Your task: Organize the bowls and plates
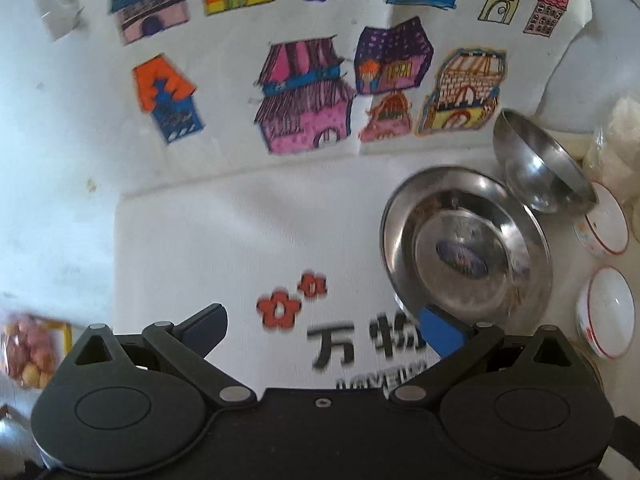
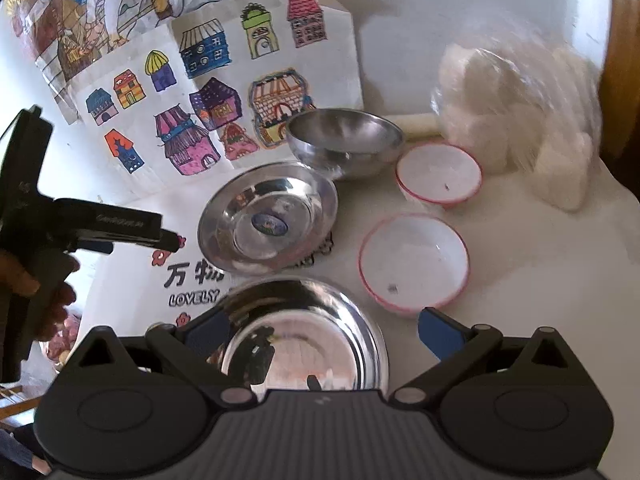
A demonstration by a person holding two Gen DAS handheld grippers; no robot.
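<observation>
A steel plate (image 2: 268,224) sits at the middle of the right wrist view with a small blue oval sticker (image 2: 270,224) at its centre; the sticker's print is too small to read. Just behind it stands a deep steel bowl (image 2: 346,142), its base at the plate's far rim. To the right are two white bowls with red rims, one farther back (image 2: 438,174) and one nearer (image 2: 414,262), close together but apart. At the bottom of the frame a second steel dish (image 2: 304,332) lies between the fingers of the right gripper (image 2: 320,328), whose jaws stand wide and press on nothing; its near half is hidden by the gripper body.

The left gripper (image 1: 324,328) is spread wide too, with only paper under it. In its view the plate's edge slips behind the right blue finger pad (image 1: 440,330).

The plate rests partly on a white sheet (image 2: 132,276) printed with red flowers, Chinese characters beginning "万" and the word "LOVELY"; the rest is covered. Behind lies a child's drawing of coloured houses (image 1: 304,96). At upper right a clear bag of white lumps (image 2: 520,120) is blurred. A bag of pink and yellow pieces (image 1: 28,352) is cut off at the lower left of the left view. A hand (image 2: 36,284) grips the left tool's handle, whose embossed lettering is unreadable.
</observation>
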